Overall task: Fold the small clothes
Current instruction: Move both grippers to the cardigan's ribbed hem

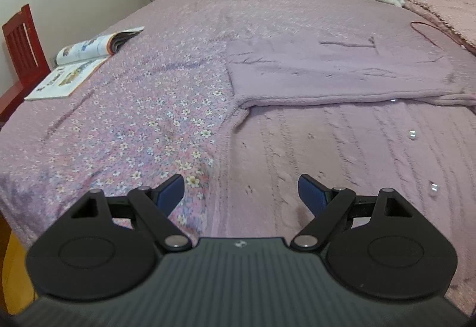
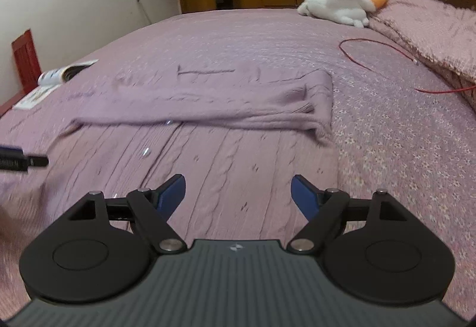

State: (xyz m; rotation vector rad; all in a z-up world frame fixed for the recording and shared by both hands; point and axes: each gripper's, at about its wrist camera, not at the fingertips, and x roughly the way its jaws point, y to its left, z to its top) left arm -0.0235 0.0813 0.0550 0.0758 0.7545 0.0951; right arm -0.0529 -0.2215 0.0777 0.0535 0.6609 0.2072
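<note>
A lilac knitted cardigan (image 1: 342,130) lies flat on the bed, its sleeves folded across the upper part (image 1: 336,71). It also shows in the right wrist view (image 2: 226,148) with small shiny buttons down its front. My left gripper (image 1: 241,190) is open and empty, just above the garment's near left edge. My right gripper (image 2: 238,190) is open and empty above the garment's lower middle. A black tip of the left gripper (image 2: 20,160) shows at the left edge of the right wrist view.
The bed has a purple flowered cover (image 1: 134,106). An open magazine (image 1: 83,59) lies at its left edge by a red chair (image 1: 20,41). A white and orange plush toy (image 2: 342,5) and a red cable (image 2: 386,65) lie near the pillow (image 2: 431,29).
</note>
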